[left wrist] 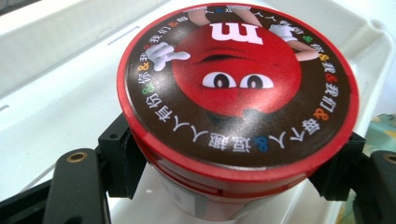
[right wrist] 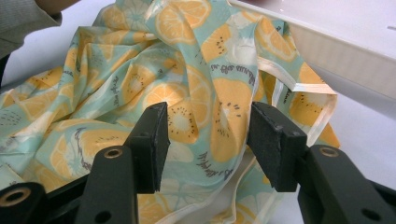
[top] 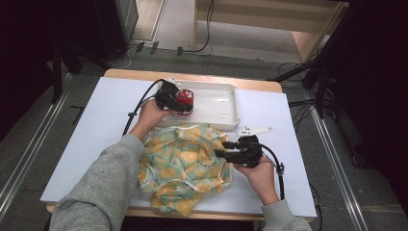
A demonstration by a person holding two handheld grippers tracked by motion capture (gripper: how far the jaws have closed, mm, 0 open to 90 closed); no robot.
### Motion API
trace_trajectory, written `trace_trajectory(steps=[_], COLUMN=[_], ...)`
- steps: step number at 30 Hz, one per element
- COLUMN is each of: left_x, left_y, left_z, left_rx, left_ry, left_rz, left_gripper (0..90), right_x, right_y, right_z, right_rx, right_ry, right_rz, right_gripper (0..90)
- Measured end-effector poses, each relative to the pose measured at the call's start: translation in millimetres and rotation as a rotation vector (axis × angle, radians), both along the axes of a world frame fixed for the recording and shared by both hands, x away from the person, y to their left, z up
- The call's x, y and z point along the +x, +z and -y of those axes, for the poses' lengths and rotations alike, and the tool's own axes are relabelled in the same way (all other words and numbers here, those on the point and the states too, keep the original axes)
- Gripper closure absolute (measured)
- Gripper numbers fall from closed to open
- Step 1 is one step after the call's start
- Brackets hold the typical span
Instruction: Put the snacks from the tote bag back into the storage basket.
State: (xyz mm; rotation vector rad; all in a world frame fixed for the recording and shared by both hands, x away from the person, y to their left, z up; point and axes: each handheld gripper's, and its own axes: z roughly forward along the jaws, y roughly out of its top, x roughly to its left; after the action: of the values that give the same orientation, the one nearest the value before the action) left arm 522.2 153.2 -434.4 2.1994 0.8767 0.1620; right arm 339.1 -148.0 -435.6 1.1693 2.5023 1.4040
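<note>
Left gripper (top: 180, 102) clamped on a red tub (top: 184, 100) in the tray (top: 226, 108); right gripper (top: 230, 148) at the cloth (top: 180, 166), jaws apart.

In the left gripper view the tub (left wrist: 238, 107) sits squarely between the two black jaws, which press its sides just under the lid rim; the lid, printed with a red cartoon face and a ring of characters, faces the camera, and the white tray (left wrist: 56, 93) lies under and behind it. In the high view the tub stands at the tray's left end, at the far side of the table (top: 96, 144). In the right gripper view the jaws stand apart with a raised fold of the orange-print cloth (right wrist: 201, 107) between them; I cannot tell whether they touch it. The tray's edge (right wrist: 345, 60) is just beyond.
</note>
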Motion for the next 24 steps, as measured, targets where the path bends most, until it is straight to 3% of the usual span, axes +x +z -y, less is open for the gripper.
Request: trace_trajectory(steps=[24], left_x=[4.4], left_y=[-8.0], left_z=[1.3], left_rx=[0.04], left_ry=[0.024], left_rz=[-0.02], left_gripper=[25.9], right_x=[0.0], right_y=[-0.8], right_z=[-0.8], right_rx=[-0.001], right_ry=[0.005], right_rz=[0.002], right_gripper=[49.2])
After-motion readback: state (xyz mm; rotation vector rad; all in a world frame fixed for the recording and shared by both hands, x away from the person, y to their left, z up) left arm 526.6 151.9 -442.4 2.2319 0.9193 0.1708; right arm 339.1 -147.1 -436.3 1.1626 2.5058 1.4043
